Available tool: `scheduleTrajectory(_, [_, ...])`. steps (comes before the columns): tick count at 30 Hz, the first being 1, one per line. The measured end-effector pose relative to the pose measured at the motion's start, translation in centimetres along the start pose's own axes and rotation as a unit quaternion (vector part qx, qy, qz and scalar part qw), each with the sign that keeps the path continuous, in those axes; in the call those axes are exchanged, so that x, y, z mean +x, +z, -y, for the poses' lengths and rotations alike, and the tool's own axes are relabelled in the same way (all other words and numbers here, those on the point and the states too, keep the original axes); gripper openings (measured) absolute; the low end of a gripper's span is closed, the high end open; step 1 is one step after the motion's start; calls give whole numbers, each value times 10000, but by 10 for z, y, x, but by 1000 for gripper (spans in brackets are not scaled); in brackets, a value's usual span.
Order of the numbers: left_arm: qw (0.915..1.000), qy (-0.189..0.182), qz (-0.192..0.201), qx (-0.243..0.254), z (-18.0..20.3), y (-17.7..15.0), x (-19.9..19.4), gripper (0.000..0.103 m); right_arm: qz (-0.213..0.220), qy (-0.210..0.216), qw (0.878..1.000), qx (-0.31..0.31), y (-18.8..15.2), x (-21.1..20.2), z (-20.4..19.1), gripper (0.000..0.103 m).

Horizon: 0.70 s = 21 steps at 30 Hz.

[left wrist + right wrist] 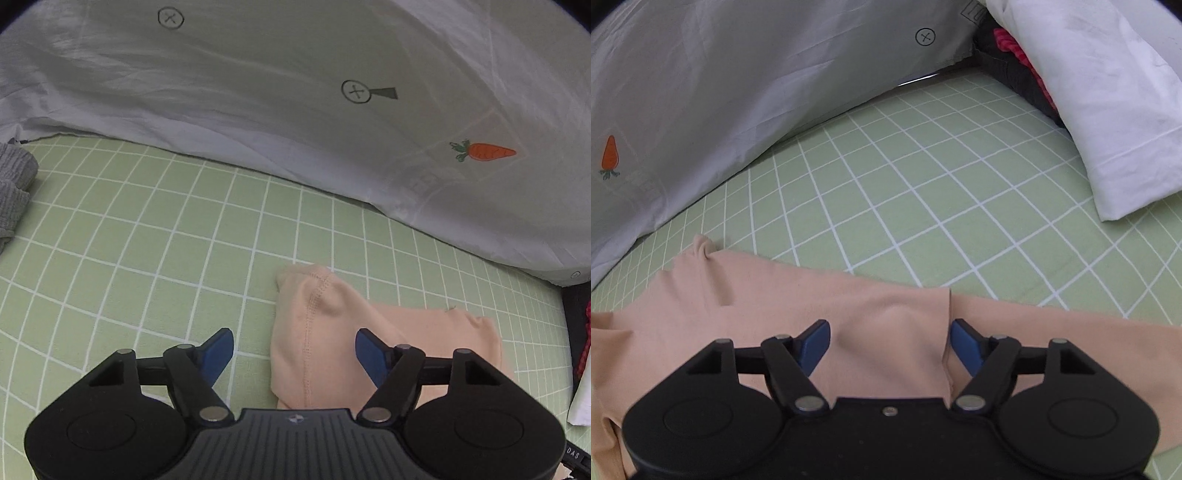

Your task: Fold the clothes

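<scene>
A white duvet (pixel 295 92) with a carrot print (pixel 484 151) lies on the green checked bed sheet (pixel 166 240), a white pillow (pixel 1108 110) lying near the duvet.

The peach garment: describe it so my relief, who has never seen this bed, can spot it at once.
Start at the green sheet with white grid lines, bordered by a big white duvet with a carrot print. The peach garment lies flat on the sheet, just in front of both open grippers, left and right. It is the only skin-toned, stitched-seam piece; the neighbours are white, grey or red.
</scene>
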<state>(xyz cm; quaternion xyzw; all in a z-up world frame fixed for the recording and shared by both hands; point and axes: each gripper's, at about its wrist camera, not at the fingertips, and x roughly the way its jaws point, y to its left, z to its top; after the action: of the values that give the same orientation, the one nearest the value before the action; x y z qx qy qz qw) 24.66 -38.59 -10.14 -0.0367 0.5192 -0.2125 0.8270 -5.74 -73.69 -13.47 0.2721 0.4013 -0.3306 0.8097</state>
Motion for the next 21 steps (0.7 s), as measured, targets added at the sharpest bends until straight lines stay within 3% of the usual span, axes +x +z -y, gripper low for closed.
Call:
scheduleTrajectory(2, [9998,-93,-97,-165,-4,4,11,55,39,-132,9997,-197,-1,-1,-4,63])
scheduleTrajectory(5, [9981,-261,-178,-521,-12,8,22,19,95,-268,9984,-479,-1,-4,-9,9])
scheduleTrajectory(6, [9973,-312,-191,-634,-14,9,25,8,129,-165,9987,-475,2,-6,-8,9])
scheduleTrajectory(7, [9970,-325,-165,-676,-14,10,27,6,223,-124,9985,-489,6,-9,-8,9])
scheduleTrajectory(13, [9963,-398,502,-568,-11,18,10,5,1312,-159,9902,-461,49,-42,-7,8])
scheduleTrajectory(15, [9961,-386,616,-508,-8,20,11,5,1455,-191,9885,-361,61,-39,-2,8])
scheduleTrajectory(19, [9975,-249,422,-512,-2,20,31,7,1162,-344,9911,-558,67,-8,-2,8])
scheduleTrajectory(21, [9982,-104,433,-401,1,21,30,16,1037,-414,9911,-727,66,1,-6,8])
